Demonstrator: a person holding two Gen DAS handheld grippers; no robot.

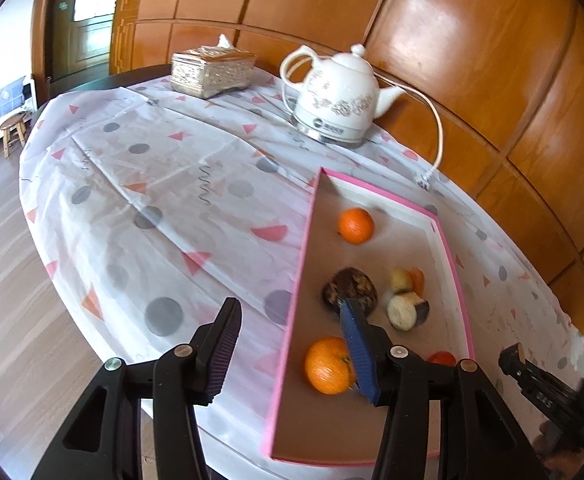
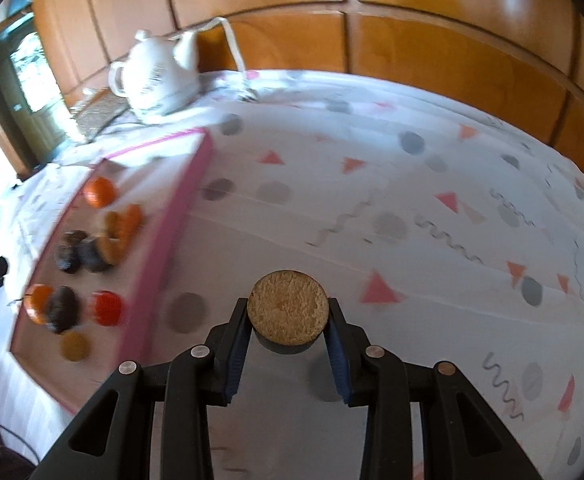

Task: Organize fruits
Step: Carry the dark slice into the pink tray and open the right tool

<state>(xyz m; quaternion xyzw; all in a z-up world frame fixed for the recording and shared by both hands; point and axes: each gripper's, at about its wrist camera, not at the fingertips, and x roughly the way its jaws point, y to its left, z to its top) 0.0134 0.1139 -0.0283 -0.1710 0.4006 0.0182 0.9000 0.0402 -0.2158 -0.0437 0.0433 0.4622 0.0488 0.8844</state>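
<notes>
The right gripper (image 2: 287,312) is clamped on a cut piece of eggplant (image 2: 287,307): both blue pads press its dark skin from either side, and its pale, round cut face turns up toward the camera. The piece hangs above the patterned tablecloth (image 2: 412,184), off to the right of the pink-edged tray (image 2: 179,204) and apart from it.

The left gripper (image 1: 287,316) has its jaws standing apart with nothing between them. One finger hangs over the tablecloth outside the tray's left rim; the other reaches over the tray, its tip in front of a dark, rough-skinned fruit (image 1: 350,286). Whether it touches that fruit cannot be told.

Inside the tray lie an orange (image 1: 356,225) toward the far end, a second orange (image 1: 328,365) nearer the left gripper, another eggplant piece (image 1: 407,310) just beside the dark fruit, a small pale vegetable piece with an orange one behind it (image 1: 402,280), and a red fruit (image 1: 443,358) partly hidden behind the gripper.

Beyond the tray stand a white kettle (image 1: 338,98) on its base, with a white cord trailing along the cloth, and a gold tissue box (image 1: 211,70). Wooden panelling (image 1: 452,40) backs the table.
</notes>
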